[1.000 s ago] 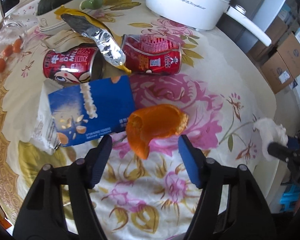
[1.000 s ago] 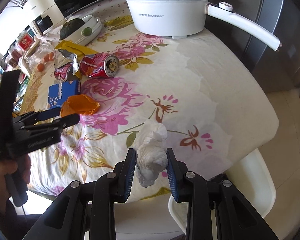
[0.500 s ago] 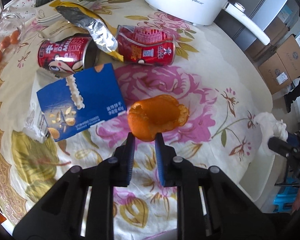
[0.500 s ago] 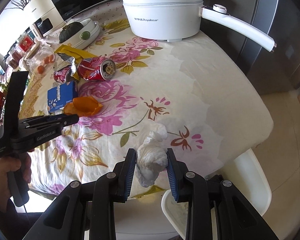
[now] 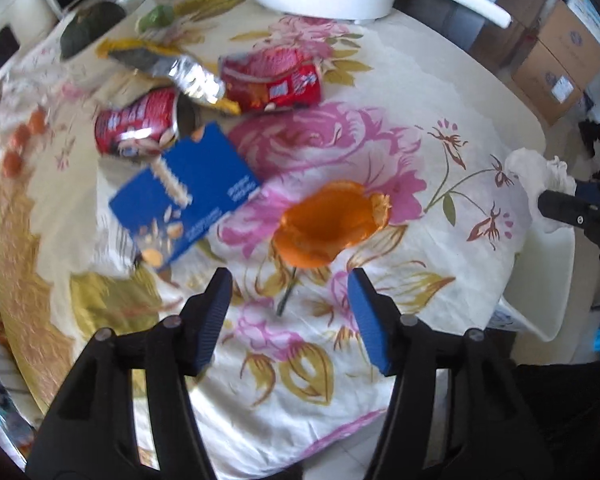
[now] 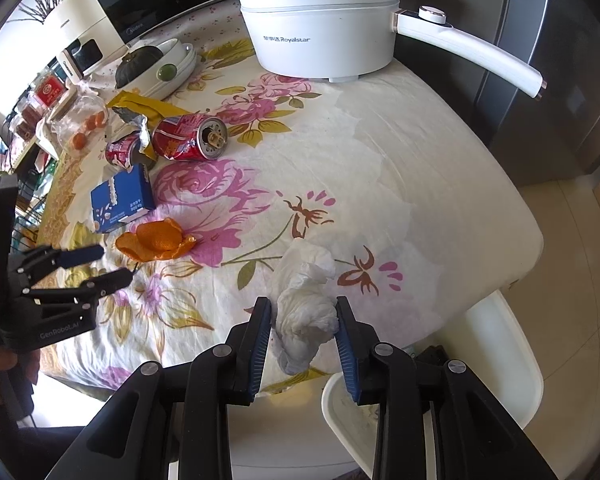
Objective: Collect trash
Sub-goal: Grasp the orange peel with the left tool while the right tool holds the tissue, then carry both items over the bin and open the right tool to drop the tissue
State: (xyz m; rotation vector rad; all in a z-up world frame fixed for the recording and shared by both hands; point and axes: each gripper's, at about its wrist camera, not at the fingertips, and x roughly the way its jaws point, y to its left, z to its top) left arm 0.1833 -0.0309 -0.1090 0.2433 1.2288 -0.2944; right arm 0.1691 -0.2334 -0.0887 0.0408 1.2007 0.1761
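An orange peel (image 5: pixel 330 226) lies on the flowered tablecloth (image 5: pixel 380 80), just beyond my left gripper (image 5: pixel 290 308), which is open and empty. The peel also shows in the right wrist view (image 6: pixel 154 244). My right gripper (image 6: pixel 303 326) is shut on a crumpled white tissue (image 6: pixel 306 312) at the table's near edge. Further back lie a blue carton (image 5: pixel 184 196), two crushed red cans (image 5: pixel 272 80) (image 5: pixel 138 126) and a foil wrapper (image 5: pixel 180 72).
A white electric pot (image 6: pixel 320 28) with a long handle stands at the back. A bowl with a dark squash (image 6: pixel 140 66) and a jar (image 6: pixel 78 120) stand at the back left. A white bin (image 6: pixel 452 364) stands below the table edge on the right.
My left gripper shut near the orange peel, then opened again and drew back; the peel stays on the cloth. My right gripper still holds the tissue.
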